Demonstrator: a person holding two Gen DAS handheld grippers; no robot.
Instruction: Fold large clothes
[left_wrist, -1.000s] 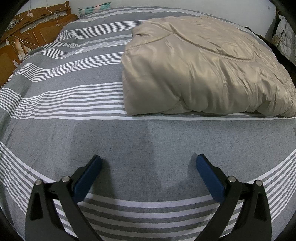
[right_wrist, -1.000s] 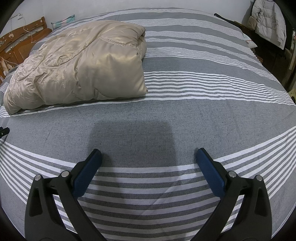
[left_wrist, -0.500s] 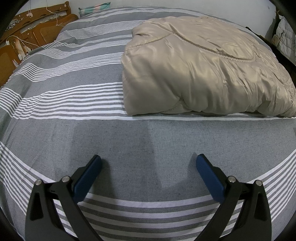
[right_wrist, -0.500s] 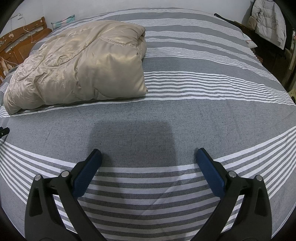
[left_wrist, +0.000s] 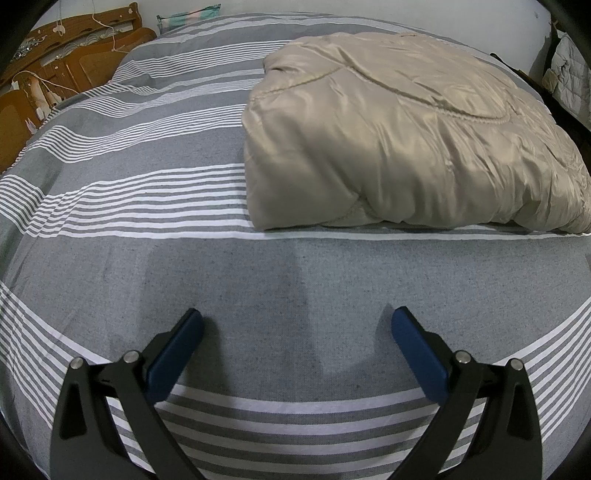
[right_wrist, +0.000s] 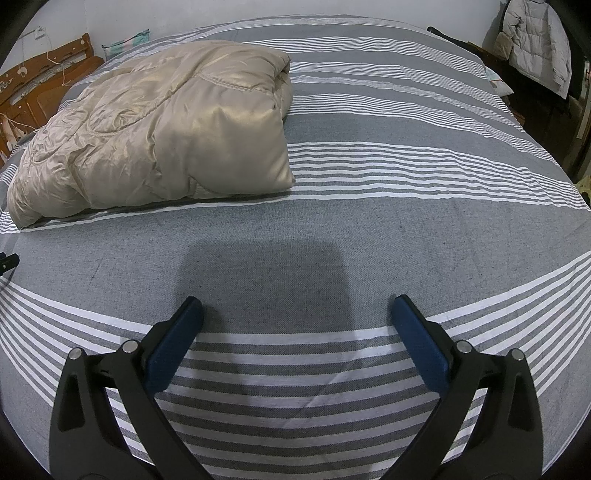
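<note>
A shiny beige padded jacket (left_wrist: 399, 136) lies folded into a thick bundle on the grey bed with white stripes (left_wrist: 147, 177). In the right wrist view the same jacket (right_wrist: 159, 133) sits at the upper left. My left gripper (left_wrist: 297, 325) hovers over bare bedding in front of the jacket's near left corner, open, nothing between its blue pads. My right gripper (right_wrist: 295, 314) stands open too, over the bed to the right of the jacket and well short of it. A black tip of the left gripper (right_wrist: 8, 261) shows at the right wrist view's left edge.
A wooden headboard (left_wrist: 62, 74) with cords runs along the far left of the bed. A pale puffer coat (right_wrist: 535, 44) hangs at the far right, beside dark furniture. A teal pillow (left_wrist: 188, 9) lies at the bed's far end. Wide striped bedding stretches right of the jacket.
</note>
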